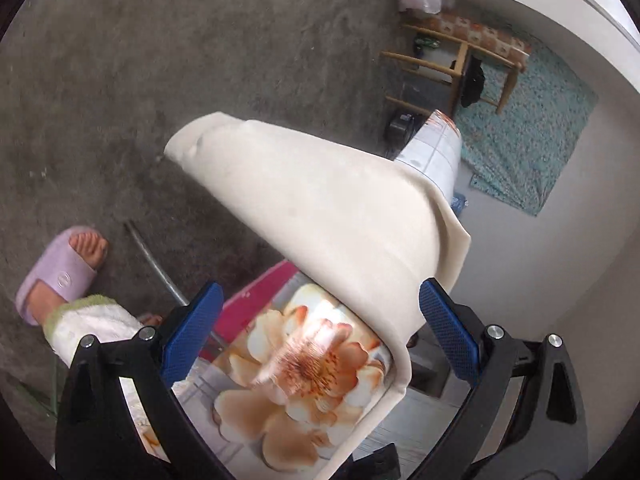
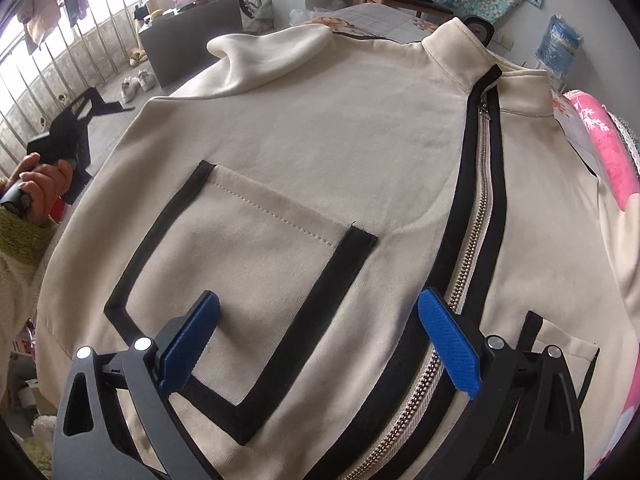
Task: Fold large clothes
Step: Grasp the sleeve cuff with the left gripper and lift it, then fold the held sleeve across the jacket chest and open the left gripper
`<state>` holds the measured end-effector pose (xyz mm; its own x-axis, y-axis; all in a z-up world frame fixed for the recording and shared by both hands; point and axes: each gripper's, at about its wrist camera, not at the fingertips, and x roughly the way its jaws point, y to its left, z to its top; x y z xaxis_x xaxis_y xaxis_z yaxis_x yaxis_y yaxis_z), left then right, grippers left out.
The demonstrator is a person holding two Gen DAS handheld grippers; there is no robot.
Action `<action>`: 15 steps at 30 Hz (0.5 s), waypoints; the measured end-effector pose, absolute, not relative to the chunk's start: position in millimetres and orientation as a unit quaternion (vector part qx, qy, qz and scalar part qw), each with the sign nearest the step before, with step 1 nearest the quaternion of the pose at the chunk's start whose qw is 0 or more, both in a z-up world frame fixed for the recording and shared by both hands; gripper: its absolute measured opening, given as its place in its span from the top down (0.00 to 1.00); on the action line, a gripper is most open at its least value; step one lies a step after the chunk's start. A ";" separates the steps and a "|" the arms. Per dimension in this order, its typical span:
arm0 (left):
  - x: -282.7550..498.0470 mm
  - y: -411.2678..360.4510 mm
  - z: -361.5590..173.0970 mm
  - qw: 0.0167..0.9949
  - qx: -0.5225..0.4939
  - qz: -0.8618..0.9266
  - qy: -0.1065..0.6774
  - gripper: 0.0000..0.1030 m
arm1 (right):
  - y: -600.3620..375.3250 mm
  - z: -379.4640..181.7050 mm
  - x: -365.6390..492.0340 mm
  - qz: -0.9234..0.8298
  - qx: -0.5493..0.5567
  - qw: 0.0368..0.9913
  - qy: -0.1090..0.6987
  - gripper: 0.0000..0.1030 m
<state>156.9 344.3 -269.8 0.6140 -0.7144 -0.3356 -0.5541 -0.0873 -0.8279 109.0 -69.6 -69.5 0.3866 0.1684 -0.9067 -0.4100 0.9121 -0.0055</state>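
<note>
Cream zip-front jacket [image 2: 320,152] lies flat on the flowered bed [image 1: 304,380], collar away, zipper running lengthwise; the right gripper [image 2: 318,344] hovers open over its hem, nearer than the open, empty left gripper [image 1: 320,332] off the sleeve side.

Daylight from barred windows [image 2: 48,64] w/ glare; left view motion-blurred, fisheye edges bent, dark.

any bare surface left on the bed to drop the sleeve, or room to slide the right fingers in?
Little. The jacket covers most of the floral sheet; bare strips show only beyond the collar and beside the pink blanket. Right gripper hovers open over the pocket. Left gripper is open beside the overhanging sleeve.
</note>
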 end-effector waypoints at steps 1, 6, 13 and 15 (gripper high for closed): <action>159.9 338.9 -281.0 0.502 -0.744 -0.081 0.433 0.08 | -69.7 -69.6 110.5 0.173 -0.111 0.824 0.527 0.06; 182.0 308.9 -321.7 0.427 -0.775 -0.092 0.457 0.08 | -67.7 -70.0 115.4 0.166 -0.109 0.823 0.533 0.06; 212.4 293.7 -334.1 0.411 -0.784 -0.066 0.461 0.40 | -77.0 -69.0 122.0 0.148 -0.095 0.826 0.535 0.06; 217.1 299.6 -330.4 0.421 -0.777 -0.052 0.465 0.66 | -81.3 -67.9 123.1 0.145 -0.084 0.827 0.536 0.06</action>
